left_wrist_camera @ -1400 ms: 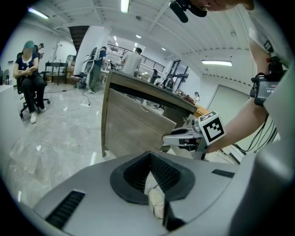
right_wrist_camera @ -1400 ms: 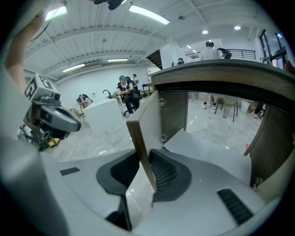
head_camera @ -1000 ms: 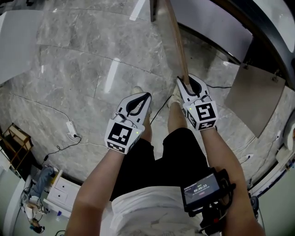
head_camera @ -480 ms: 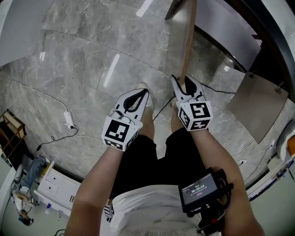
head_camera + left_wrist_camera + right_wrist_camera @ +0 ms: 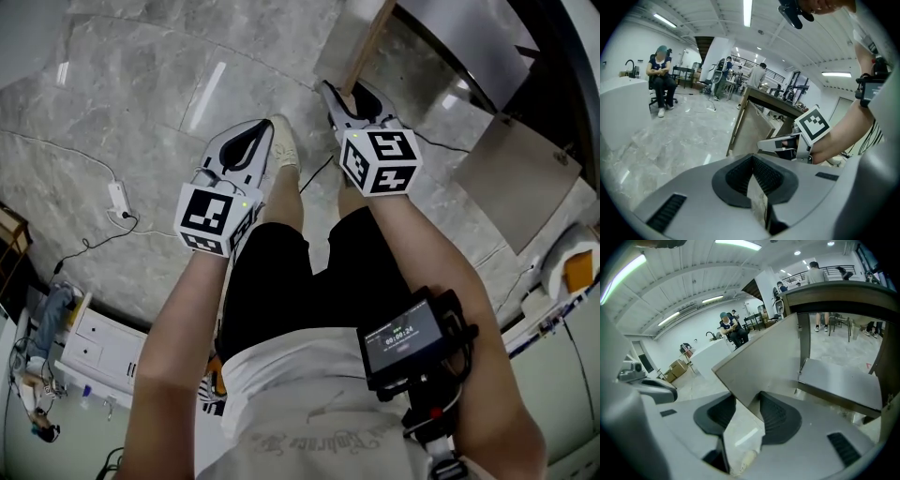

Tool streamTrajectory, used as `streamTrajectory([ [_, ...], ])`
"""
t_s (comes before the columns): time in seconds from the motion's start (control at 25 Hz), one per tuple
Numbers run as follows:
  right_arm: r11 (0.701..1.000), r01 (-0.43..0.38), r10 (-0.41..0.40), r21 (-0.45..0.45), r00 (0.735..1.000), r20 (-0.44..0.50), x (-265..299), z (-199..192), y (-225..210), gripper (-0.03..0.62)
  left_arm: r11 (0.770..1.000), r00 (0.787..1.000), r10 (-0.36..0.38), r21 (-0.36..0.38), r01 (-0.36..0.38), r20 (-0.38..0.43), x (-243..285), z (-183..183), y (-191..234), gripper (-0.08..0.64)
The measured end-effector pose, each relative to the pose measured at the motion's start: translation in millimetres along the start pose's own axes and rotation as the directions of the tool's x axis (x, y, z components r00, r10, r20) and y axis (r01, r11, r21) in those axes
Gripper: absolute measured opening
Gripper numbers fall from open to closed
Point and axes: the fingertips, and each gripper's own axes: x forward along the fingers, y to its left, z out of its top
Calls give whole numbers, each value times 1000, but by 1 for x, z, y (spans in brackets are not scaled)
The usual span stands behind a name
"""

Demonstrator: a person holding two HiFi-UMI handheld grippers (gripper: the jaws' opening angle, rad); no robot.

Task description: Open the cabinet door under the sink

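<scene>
Two grippers were recorded above the floor (image 5: 141,94) in the head view. The right gripper (image 5: 345,94), at 12 o'clock, stood with its jaws apart around the free edge of the cabinet door (image 5: 367,44). These jaws had just been opening. In the right gripper view the door's corner was still seen between the pads, but it was no longer judged to be clamped. Compared with one second earlier, the door was found swung further out from the cabinet at 1 o'clock, and its edge was slanted the opposite way across the frame. The left gripper (image 5: 264,131), at 10 o'clock, was held with its jaws together on nothing and took no part. The door was therefore judged to be open already. Only withdrawal of the right gripper from the edge was taken to remain.
</scene>
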Motion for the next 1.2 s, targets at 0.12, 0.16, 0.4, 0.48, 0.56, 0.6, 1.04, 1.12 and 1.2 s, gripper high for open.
streamTrajectory([
  [0.12, 1000, 3, -3, 13, 1000, 1, 12, 6, 11, 169, 1000, 1000, 0, -11, 0, 6, -3, -2, 3, 9],
  [0.16, 1000, 4, -4, 17, 1000, 2, 17, 8, 14, 170, 1000, 1000, 1, -15, -1, 10, -4, -3, 4, 9],
  [0.4, 999, 9, -8, 54, 1000, -16, 38, 20, 40, 173, 998, 1000, 26, -51, -25, 18, -19, -8, 16, 9],
  [0.48, 998, 9, -7, 64, 1000, -21, 50, 28, 49, 176, 998, 999, 38, -59, -37, 27, -25, -6, 24, 9],
  [0.56, 997, 14, -12, 74, 1000, -25, 60, 34, 55, 176, 997, 998, 48, -67, -45, 34, -32, -6, 31, 9],
  [0.6, 997, 19, -17, 78, 999, -27, 63, 36, 58, 177, 996, 998, 51, -69, -48, 37, -35, -7, 34, 9],
  [1.04, 1000, 22, -22, 3, 996, -91, 72, 42, 68, 178, 998, 998, 52, -39, -52, 16, -60, -7, 49, 9],
  [1.12, 1000, 4, -7, -23, 993, -116, 61, 38, 66, 178, 999, 999, 37, -13, -37, 7, -62, -1, 41, 9],
  [1.2, 999, -7, 2, -39, 989, -146, 42, 33, 63, 178, 1000, 1000, 13, 3, -13, -7, -67, 8, 25, 9],
])
